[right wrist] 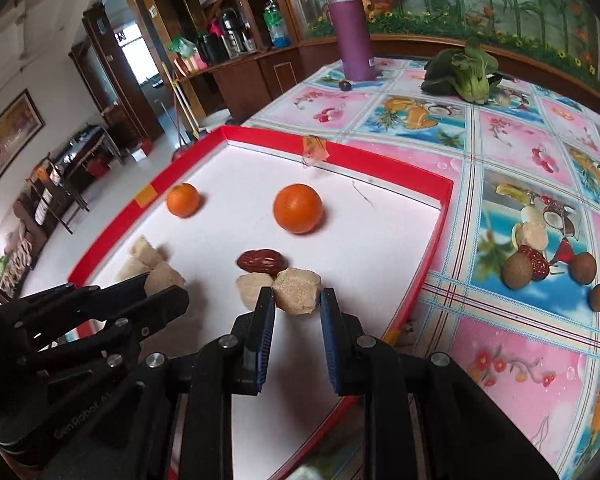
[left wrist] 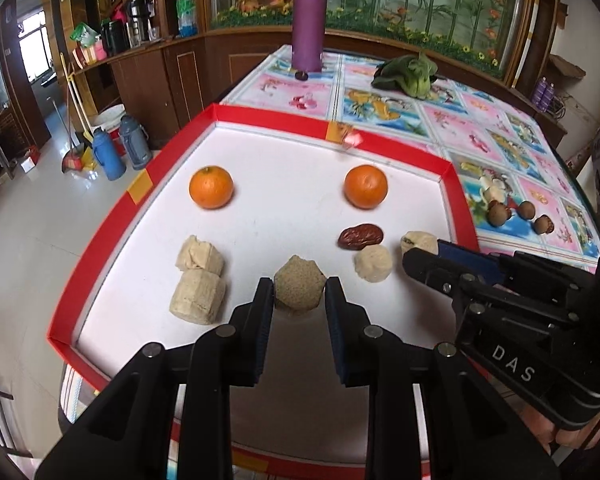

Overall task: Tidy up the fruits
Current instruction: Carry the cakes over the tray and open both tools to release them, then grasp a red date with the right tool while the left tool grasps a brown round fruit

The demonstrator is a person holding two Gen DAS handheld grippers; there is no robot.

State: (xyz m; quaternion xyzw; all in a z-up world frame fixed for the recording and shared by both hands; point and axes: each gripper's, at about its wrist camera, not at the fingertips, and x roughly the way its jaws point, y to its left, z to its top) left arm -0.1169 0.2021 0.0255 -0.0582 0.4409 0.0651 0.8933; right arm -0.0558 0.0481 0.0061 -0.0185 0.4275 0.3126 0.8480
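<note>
Contents of the red-rimmed tray (left wrist: 332,118), places given from the tray's edges.

- Left gripper (left wrist: 299,294): jaws closed onto a tan faceted lump (left wrist: 299,288), near the tray's front edge, about mid-width. Whether the lump is lifted or resting on the white floor I cannot tell.
- Right gripper (right wrist: 297,300): jaws narrowed on either side of a second tan lump (right wrist: 297,290), toward the tray's right wall; the pads look to touch it, so I judge it held.
- Pale round lump (right wrist: 254,286): touching the second lump's left side.
- Red date (right wrist: 262,261): just behind those two.
- Two oranges (left wrist: 211,187) (left wrist: 365,186): toward the tray's back wall, well apart.
- Two stacked pale blocks (left wrist: 199,280): near the left wall.
- Outside the right wall: small brown fruits (right wrist: 518,270) on the tablecloth.

Handling, by the look of it: the lumps seem light, dry, rough and crumbly. Grip flat faces across the middle, gently; hard pressure may break corners.
</note>
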